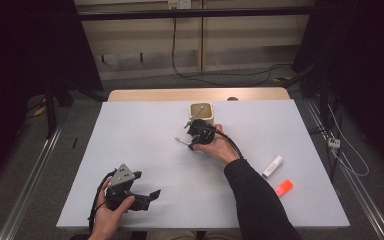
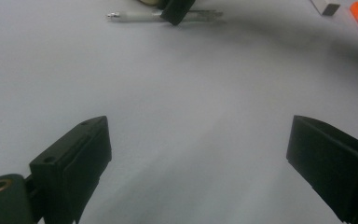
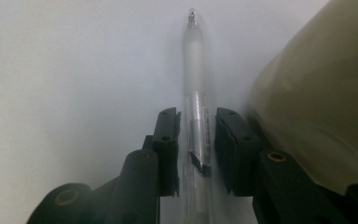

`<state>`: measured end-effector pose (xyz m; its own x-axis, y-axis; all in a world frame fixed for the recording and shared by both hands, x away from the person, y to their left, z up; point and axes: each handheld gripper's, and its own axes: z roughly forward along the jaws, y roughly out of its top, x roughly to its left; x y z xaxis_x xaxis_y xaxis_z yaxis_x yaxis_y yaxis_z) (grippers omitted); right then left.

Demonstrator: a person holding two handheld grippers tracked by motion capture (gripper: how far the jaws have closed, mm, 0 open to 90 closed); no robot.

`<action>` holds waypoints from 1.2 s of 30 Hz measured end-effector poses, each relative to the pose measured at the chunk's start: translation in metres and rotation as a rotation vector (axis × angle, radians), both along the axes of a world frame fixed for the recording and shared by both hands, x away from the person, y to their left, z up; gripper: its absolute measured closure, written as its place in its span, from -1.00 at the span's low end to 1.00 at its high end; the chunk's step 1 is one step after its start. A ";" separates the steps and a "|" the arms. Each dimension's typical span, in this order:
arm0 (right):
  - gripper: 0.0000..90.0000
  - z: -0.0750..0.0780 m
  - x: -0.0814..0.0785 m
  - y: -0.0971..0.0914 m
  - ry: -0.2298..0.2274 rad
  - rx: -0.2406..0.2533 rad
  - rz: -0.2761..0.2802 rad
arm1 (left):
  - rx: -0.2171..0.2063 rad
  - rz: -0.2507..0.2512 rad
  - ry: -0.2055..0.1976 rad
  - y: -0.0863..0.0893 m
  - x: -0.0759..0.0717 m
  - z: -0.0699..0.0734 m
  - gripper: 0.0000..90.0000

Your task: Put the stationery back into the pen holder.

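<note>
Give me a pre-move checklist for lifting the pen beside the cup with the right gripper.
1. Pen between the jaws of the right gripper: ok, it runs lengthwise down the gap.
2. Pads pressing on the pen: cannot tell; slim gaps seem to remain on both sides.
3. Pen lying flat on the table: ok.
4. Clearance from the beige cup: not ok, its wall sits right against the outer jaw.
5. Left gripper out of the way: ok, open and near the table's front edge.
6. White marker and orange highlighter clear of the path: ok, far to the side.
</note>
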<state>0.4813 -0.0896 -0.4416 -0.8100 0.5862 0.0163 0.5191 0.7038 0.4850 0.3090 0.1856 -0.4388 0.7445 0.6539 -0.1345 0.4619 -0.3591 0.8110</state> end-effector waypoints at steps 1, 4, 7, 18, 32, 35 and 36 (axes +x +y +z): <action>0.58 0.000 0.001 0.000 -0.001 0.002 0.000 | 0.001 0.000 -0.002 0.000 0.000 0.000 -0.86; 0.62 0.000 0.001 0.001 0.009 0.001 -0.001 | -0.001 -0.003 0.004 0.000 0.000 0.000 -0.86; 0.63 0.002 0.003 0.004 0.025 -0.027 -0.001 | -0.003 -0.005 0.011 -0.001 0.000 -0.001 -0.86; 0.78 0.003 0.008 0.005 0.057 -0.035 -0.017 | -0.006 -0.007 0.009 0.000 0.000 -0.001 -0.86; 0.78 0.003 0.002 0.002 0.018 -0.002 -0.034 | 0.003 -0.010 0.002 0.000 -0.001 -0.001 -0.86; 0.78 0.008 -0.001 -0.001 0.008 0.038 -0.037 | 0.003 -0.007 0.006 0.000 0.000 -0.001 -0.86; 0.78 0.010 -0.003 -0.001 0.007 0.051 -0.030 | 0.003 -0.006 0.007 0.000 0.000 -0.001 -0.86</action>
